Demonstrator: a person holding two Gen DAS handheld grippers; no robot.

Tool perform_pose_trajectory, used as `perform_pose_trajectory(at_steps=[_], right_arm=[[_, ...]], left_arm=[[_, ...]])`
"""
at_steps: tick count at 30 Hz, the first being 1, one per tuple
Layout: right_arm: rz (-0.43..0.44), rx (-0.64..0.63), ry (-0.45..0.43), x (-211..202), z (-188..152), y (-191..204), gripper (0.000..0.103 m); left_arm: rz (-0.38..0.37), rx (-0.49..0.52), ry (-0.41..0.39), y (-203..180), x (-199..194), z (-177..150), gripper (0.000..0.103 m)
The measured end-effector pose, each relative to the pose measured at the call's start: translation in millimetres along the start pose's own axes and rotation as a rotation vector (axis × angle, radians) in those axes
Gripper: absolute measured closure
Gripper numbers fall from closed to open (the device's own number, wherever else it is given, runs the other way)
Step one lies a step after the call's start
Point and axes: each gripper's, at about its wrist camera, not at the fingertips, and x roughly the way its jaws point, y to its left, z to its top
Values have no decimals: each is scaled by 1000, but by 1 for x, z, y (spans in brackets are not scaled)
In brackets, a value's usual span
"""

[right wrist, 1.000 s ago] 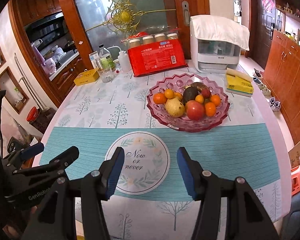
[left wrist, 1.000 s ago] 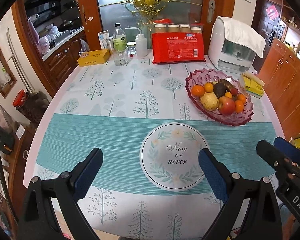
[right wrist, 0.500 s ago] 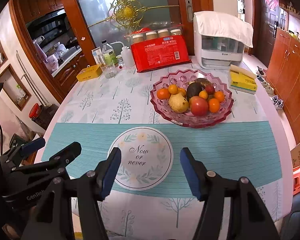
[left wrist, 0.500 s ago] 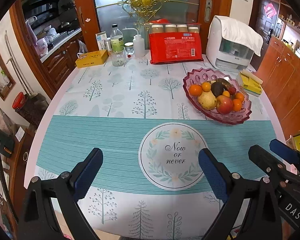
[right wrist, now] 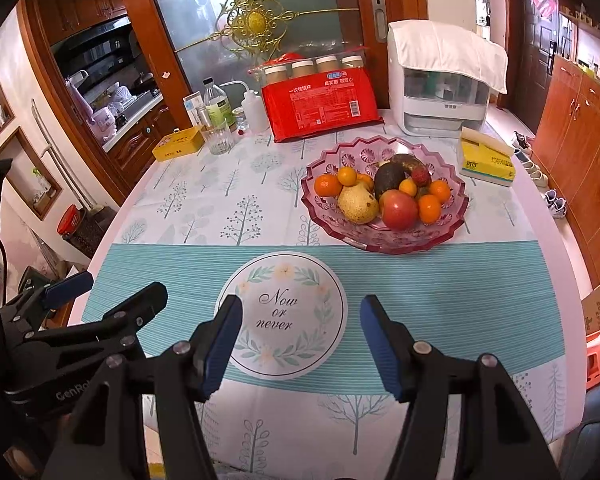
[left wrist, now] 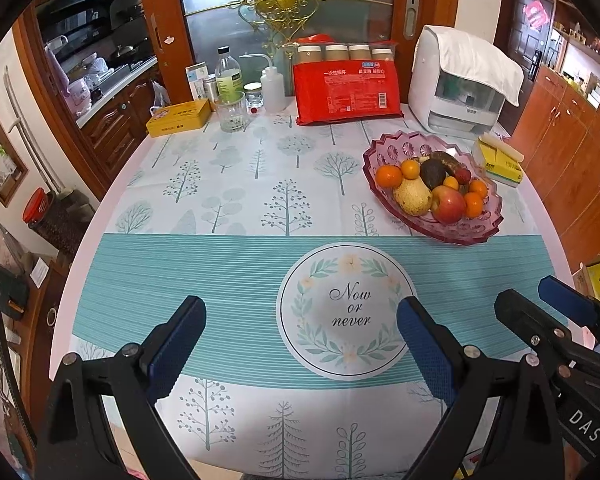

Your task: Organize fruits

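The left gripper [left wrist: 300,340] is held wide apart and empty above the teal striped band of the tablecloth [left wrist: 228,184]. The right gripper [right wrist: 300,340] is parted about halfway, nothing between its blue pads [right wrist: 220,340] — the "Now or never" roundel [right wrist: 280,316] is framed there. The pink glass fruit bowl [right wrist: 452,216] is seen at one o'clock, filled with a pear [right wrist: 358,204], an apple [right wrist: 398,210], tangerines [right wrist: 328,185] and a dark avocado [right wrist: 388,176].

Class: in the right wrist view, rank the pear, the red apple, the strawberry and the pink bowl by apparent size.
1. pink bowl
2-3. pear and red apple, too alike to rank
4. strawberry
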Motion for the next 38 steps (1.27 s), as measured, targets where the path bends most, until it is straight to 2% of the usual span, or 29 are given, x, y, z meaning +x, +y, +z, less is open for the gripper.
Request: perform_pose_trajectory(at_steps=[38], right_arm=[[2, 0, 1, 1, 0, 1, 41]], left_arm=[[-1, 7, 8, 1, 2, -3, 7]])
